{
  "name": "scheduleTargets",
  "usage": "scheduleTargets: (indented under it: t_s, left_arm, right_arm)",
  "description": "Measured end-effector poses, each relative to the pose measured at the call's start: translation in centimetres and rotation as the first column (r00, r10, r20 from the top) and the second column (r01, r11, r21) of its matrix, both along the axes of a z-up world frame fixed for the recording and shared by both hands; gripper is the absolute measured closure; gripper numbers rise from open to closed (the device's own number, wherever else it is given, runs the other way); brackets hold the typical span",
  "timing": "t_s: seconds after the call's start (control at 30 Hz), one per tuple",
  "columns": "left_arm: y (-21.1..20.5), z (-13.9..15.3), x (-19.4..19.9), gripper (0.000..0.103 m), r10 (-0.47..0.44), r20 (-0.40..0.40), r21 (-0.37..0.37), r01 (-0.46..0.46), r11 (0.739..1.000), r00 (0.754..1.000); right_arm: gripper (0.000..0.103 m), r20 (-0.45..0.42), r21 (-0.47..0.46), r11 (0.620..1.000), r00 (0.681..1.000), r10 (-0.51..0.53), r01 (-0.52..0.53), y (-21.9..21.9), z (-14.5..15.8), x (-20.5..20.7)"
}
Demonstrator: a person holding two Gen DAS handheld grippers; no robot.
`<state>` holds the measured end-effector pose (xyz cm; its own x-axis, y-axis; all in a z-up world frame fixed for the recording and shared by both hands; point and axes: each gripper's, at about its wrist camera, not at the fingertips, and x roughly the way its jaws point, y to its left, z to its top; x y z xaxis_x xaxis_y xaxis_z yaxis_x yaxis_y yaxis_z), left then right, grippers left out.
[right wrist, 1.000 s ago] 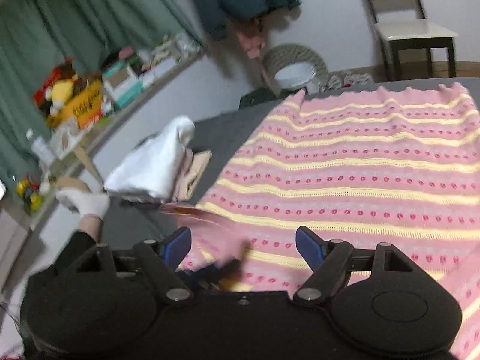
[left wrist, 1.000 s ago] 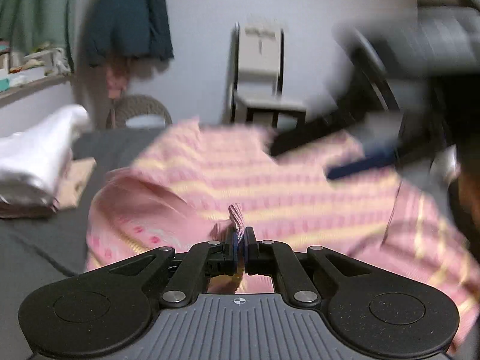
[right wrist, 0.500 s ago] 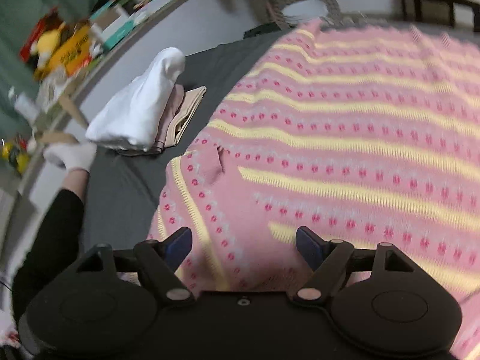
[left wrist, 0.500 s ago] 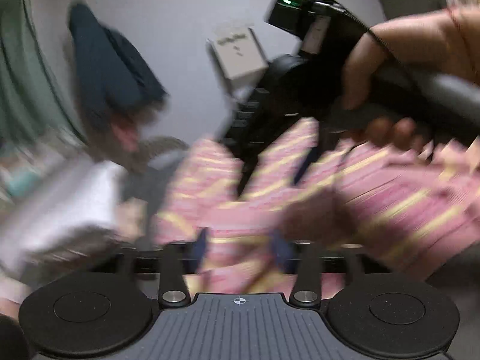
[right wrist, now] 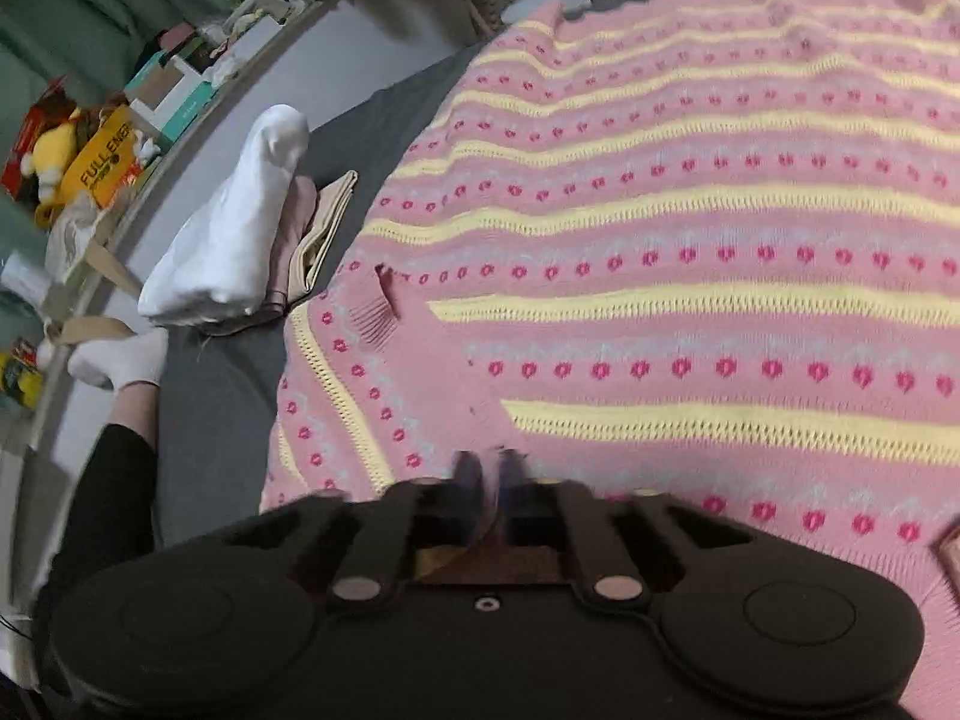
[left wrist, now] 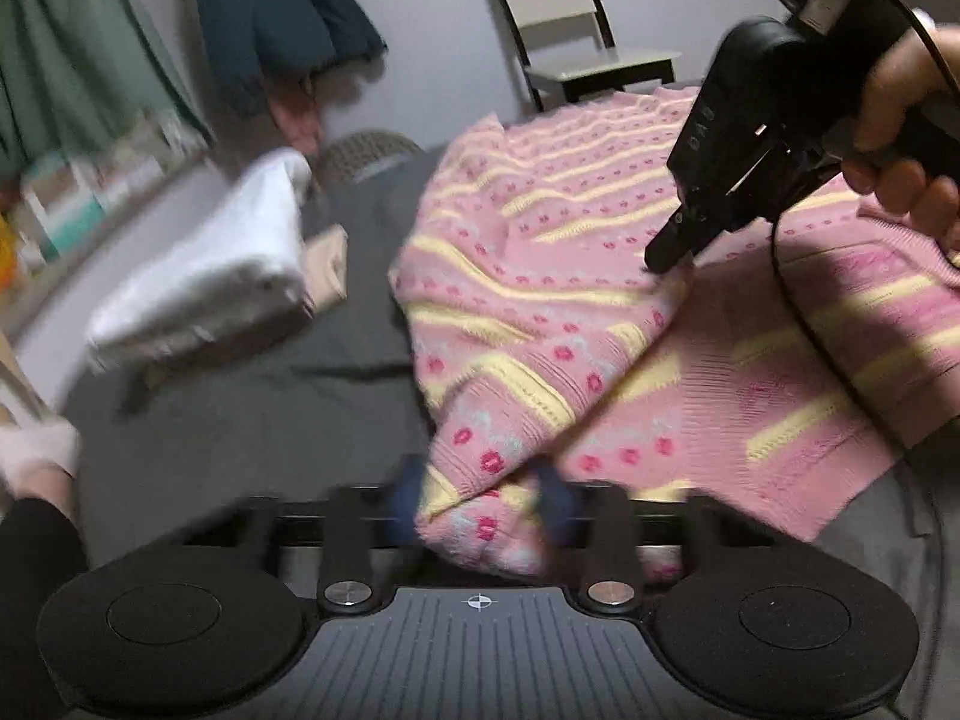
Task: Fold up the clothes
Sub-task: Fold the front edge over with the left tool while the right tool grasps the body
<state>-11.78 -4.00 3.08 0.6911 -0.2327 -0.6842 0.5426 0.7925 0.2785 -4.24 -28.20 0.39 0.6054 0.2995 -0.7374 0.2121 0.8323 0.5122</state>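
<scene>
A pink knit sweater [left wrist: 540, 228] with yellow stripes and red hearts lies spread on the grey bed [left wrist: 240, 420]. Its near left part is folded over into a flap that runs toward me. My left gripper [left wrist: 477, 501] is open, and the tip of that flap lies loosely between its blue fingers. In the right wrist view the sweater [right wrist: 660, 240] fills most of the frame. My right gripper [right wrist: 489, 471] is shut on a pinch of its near edge. From the left wrist view, the right gripper [left wrist: 666, 258], held by a hand [left wrist: 900, 120], nips the sweater at a fold.
A stack of folded white cloth [right wrist: 234, 234] over a beige piece [right wrist: 324, 228] sits on the bed left of the sweater. A foot in a white sock [right wrist: 120, 360] is at the bed's left edge. Behind stand a chair [left wrist: 570, 30], a wicker basket [left wrist: 366, 150] and a cluttered shelf [right wrist: 120, 120].
My left gripper, shut on a pinch of sweater a second ago, has opened. My right gripper was open and has closed on the sweater's edge. The left part now lies folded over.
</scene>
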Motion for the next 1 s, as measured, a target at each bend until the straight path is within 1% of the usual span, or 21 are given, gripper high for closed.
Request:
scheduleTargets:
  t_s: [0.07,0.1,0.17,0.23,0.27,0.3,0.37,0.4,0.47,0.5,0.53,0.6,0.63,0.7,0.73,0.8,0.87,0.9,0.93,0.97,1.0]
  left_arm:
    - [0.0,-0.1,-0.4,0.087,-0.010,-0.012,0.025,0.010,1.000,1.000]
    - [0.1,-0.1,-0.5,0.090,-0.015,-0.018,0.041,0.016,0.999,1.000]
    - [0.0,-0.3,-1.1,0.090,-0.032,-0.022,0.092,0.034,0.995,0.999]
    - [-0.4,-1.3,-1.2,0.090,-0.056,-0.051,0.154,0.063,0.986,0.997]
    - [-0.8,-1.5,-1.4,0.090,-0.064,-0.044,0.178,0.071,0.981,0.997]
    - [-1.0,-1.7,-1.5,0.090,-0.072,-0.038,0.200,0.078,0.977,0.997]
    - [-1.4,-1.5,-1.8,0.090,-0.080,-0.028,0.216,0.084,0.973,0.996]
    - [-1.5,-1.5,-2.0,0.090,-0.084,-0.020,0.223,0.086,0.971,0.996]
    - [-1.8,-1.7,-2.7,0.090,-0.098,0.004,0.251,0.094,0.963,0.995]
    - [-2.0,-1.8,-3.0,0.090,-0.106,0.016,0.267,0.098,0.959,0.994]
    - [-2.2,-1.8,-3.3,0.090,-0.111,0.023,0.279,0.101,0.955,0.994]
    - [-2.5,-1.9,-3.4,0.090,-0.119,0.030,0.293,0.105,0.950,0.992]
    - [-2.5,-1.9,-3.3,0.090,-0.121,0.031,0.295,0.107,0.950,0.992]
    - [-2.5,-1.9,-3.1,0.090,-0.121,0.029,0.290,0.108,0.951,0.992]
    - [-2.5,-1.9,-3.0,0.090,-0.121,0.028,0.287,0.108,0.952,0.992]
    - [-2.5,-1.8,-3.1,0.090,-0.122,0.028,0.287,0.108,0.952,0.992]
    - [-2.6,-1.9,-3.4,0.090,-0.127,0.034,0.296,0.112,0.949,0.991]
    - [-2.7,-2.0,-3.5,0.090,-0.130,0.036,0.301,0.114,0.947,0.991]
    - [-2.7,-1.9,-3.5,0.090,-0.132,0.036,0.301,0.115,0.946,0.991]
    - [-2.7,-1.9,-3.6,0.090,-0.134,0.035,0.302,0.117,0.946,0.990]
    - [-2.7,-1.9,-3.6,0.090,-0.135,0.034,0.302,0.119,0.946,0.990]
  right_arm:
    - [0.100,0.081,-0.062,0.998,0.997,0.016,-0.011,0.8,1.4,-0.7]
    - [0.100,0.136,-0.116,0.993,0.990,0.021,-0.005,1.2,2.5,-1.3]
    - [0.100,0.198,-0.208,0.978,0.980,0.021,0.021,1.9,4.0,-2.2]
    - [0.100,0.153,-0.240,0.971,0.988,0.019,0.019,1.8,3.3,-1.9]
    - [0.100,0.123,-0.252,0.968,0.992,0.020,0.011,1.7,2.7,-1.6]
    - [0.100,0.070,-0.250,0.968,0.997,0.034,-0.015,1.7,1.4,-1.0]
    - [0.099,0.006,-0.279,0.958,0.998,0.067,-0.062,1.9,-0.5,-0.3]
    - [0.098,0.016,-0.285,0.957,0.997,0.069,-0.062,1.9,-0.4,-0.3]
    - [0.080,0.023,-0.288,0.957,0.999,0.042,-0.034,1.7,0.8,-0.2]
    - [0.075,0.059,-0.298,0.954,0.997,0.039,-0.019,1.6,1.7,-0.2]
    - [0.066,0.091,-0.309,0.951,0.994,0.059,-0.028,1.8,2.4,0.0]
    - [0.065,0.140,-0.336,0.937,0.979,0.151,-0.096,2.7,3.9,1.6]
    - [0.063,0.155,-0.346,0.926,0.965,0.214,-0.150,3.3,4.5,2.6]
    - [0.060,0.166,-0.392,0.872,0.909,0.381,-0.294,5.4,5.0,5.2]
    - [0.060,0.161,-0.424,0.829,0.870,0.465,-0.365,6.4,5.2,6.4]
    - [0.060,0.099,-0.545,0.678,0.765,0.636,-0.494,8.8,5.2,8.3]
    - [0.060,0.009,-0.640,0.505,0.651,0.759,-0.579,11.0,5.0,9.8]
    - [0.060,-0.027,-0.647,0.453,0.612,0.790,-0.613,11.7,4.8,10.2]
    - [0.061,-0.064,-0.638,0.409,0.574,0.816,-0.652,12.1,4.6,10.9]
    - [0.063,-0.087,-0.627,0.383,0.549,0.831,-0.679,12.4,4.5,11.8]
    - [0.067,-0.109,-0.596,0.373,0.532,0.840,-0.711,12.4,4.4,12.6]
